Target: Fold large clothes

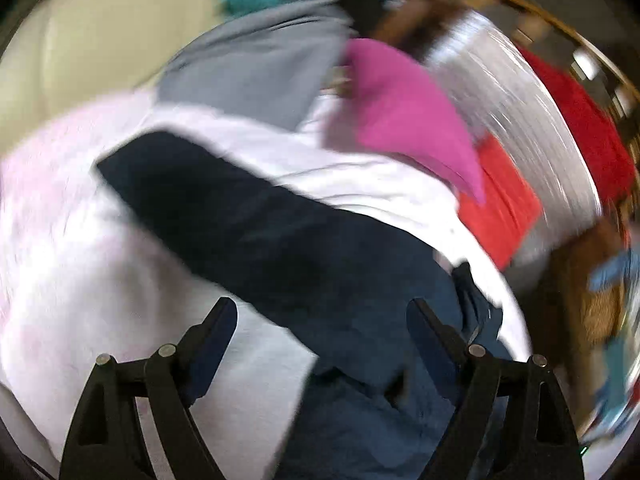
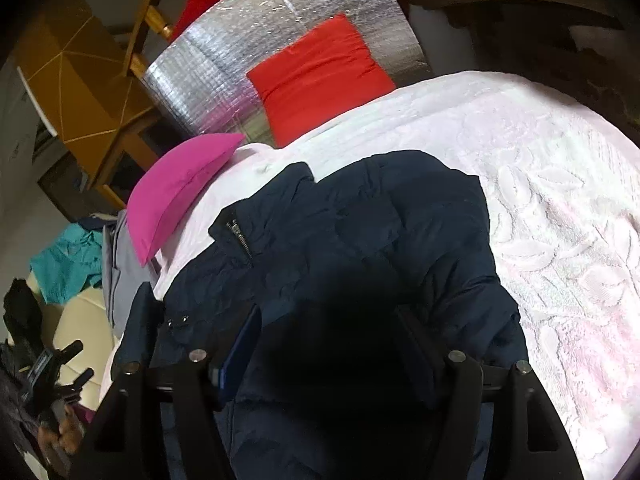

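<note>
Your left gripper (image 1: 322, 312) hangs released above the navy puffer jacket (image 2: 360, 220); your right gripper (image 2: 328, 320) grasps its fabric.

Dark navy puffer jacket (image 2: 360, 248), zippered, rumpled, spread across pale pink-white textured blanket (image 2: 560, 200)

left gripper (image 1: 322, 316): black struts, navy fingers (image 1: 216, 344) | silver rivets | right gripper (image 2: 328, 336): same
</note>
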`<state>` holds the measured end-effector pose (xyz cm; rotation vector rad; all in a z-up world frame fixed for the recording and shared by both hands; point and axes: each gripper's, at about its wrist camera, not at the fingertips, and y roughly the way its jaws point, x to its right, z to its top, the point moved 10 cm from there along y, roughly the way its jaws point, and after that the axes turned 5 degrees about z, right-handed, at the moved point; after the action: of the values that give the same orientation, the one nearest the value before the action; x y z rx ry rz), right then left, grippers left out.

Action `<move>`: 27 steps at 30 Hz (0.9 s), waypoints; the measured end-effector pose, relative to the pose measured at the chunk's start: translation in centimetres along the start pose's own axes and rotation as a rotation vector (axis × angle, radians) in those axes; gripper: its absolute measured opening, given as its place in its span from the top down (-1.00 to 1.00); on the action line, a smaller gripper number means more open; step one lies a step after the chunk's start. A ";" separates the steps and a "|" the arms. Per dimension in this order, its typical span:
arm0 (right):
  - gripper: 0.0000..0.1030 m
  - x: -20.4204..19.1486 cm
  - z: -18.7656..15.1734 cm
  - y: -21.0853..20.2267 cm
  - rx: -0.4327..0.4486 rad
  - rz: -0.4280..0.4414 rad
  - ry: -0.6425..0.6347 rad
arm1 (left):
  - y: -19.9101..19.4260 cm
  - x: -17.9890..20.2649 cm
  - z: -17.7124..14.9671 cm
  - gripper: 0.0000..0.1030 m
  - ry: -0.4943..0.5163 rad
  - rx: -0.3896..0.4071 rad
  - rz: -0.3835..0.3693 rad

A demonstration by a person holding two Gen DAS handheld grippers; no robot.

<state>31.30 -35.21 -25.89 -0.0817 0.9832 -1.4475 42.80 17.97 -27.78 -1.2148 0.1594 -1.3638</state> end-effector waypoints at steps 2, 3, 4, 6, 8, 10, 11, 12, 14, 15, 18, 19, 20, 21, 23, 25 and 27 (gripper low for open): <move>-0.39 -0.1 -0.3 0.2 -0.006 -0.002 -0.008 | 0.9 -1.7 0.5 -0.68 -0.071 -0.029 -0.010; -0.39 -0.1 -0.4 0.4 -0.006 -0.006 -0.009 | 1.3 -2.5 0.8 -0.66 -0.110 -0.038 -0.017; -0.39 0.1 -0.5 0.2 -0.006 -0.006 -0.006 | 1.8 -2.9 0.8 -0.66 -0.142 -0.042 -0.027; -0.39 0.1 -0.7 0.4 -0.014 -0.001 0.001 | 2.6 -3.0 0.9 -0.66 -0.193 -0.041 -0.050; -0.39 0.2 -0.6 0.5 -0.016 -0.002 0.000 | 3.5 -3.3 1.1 -0.66 -0.225 -0.050 -0.072; -0.39 0.2 -0.6 0.6 -0.013 -0.002 0.003 | 4.3 -3.5 1.0 -0.60 -0.247 -0.057 -0.080; -0.39 0.2 -0.6 0.6 -0.013 0.001 0.007 | 4.8 -3.5 1.0 -0.55 -0.266 -0.063 -0.095; -0.39 0.2 -0.5 0.7 -0.013 0.005 0.014 | 5.2 -3.8 1.1 -0.38 -0.277 -0.071 -0.106; -0.39 0.2 -0.5 0.8 -0.011 0.007 0.018 | 6.3 -3.8 1.4 -0.22 -0.293 -0.079 -0.114; -0.39 0.2 -0.5 0.8 -0.011 0.006 0.019 | 6.6 -3.7 1.5 -0.16 -0.294 -0.077 -0.115; -0.39 0.3 -0.5 1.0 -0.015 0.004 0.022 | 7.3 -3.8 1.8 0.03 -0.312 -0.072 -0.132; -0.39 0.4 -0.5 1.1 -0.016 0.003 0.021 | 7.6 -3.8 2.0 0.21 -0.312 -0.069 -0.128; -0.39 0.4 -0.5 1.1 -0.017 0.001 0.021 | 7.8 -3.7 2.1 0.31 -0.309 -0.066 -0.121; -0.39 0.5 -0.5 1.1 -0.017 -0.001 0.021 | 7.8 -3.6 2.2 0.43 -0.306 -0.061 -0.120; -0.39 0.7 -0.4 1.0 -0.014 -0.002 0.023 | 7.2 -2.6 2.7 0.51 -0.281 -0.029 -0.128; -0.39 0.8 -0.1 0.6 -0.001 0.000 0.029 | 6.1 -1.2 3.1 0.64 -0.212 0.014 -0.113; -0.39 1.0 0.2 0.2 0.013 0.001 0.036 | 4.7 1.0 3.4 0.70 -0.112 0.066 -0.088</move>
<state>31.40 -36.11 -26.43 -0.0456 1.0033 -1.4583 48.49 17.93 -29.16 -1.2513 -0.0176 -1.3622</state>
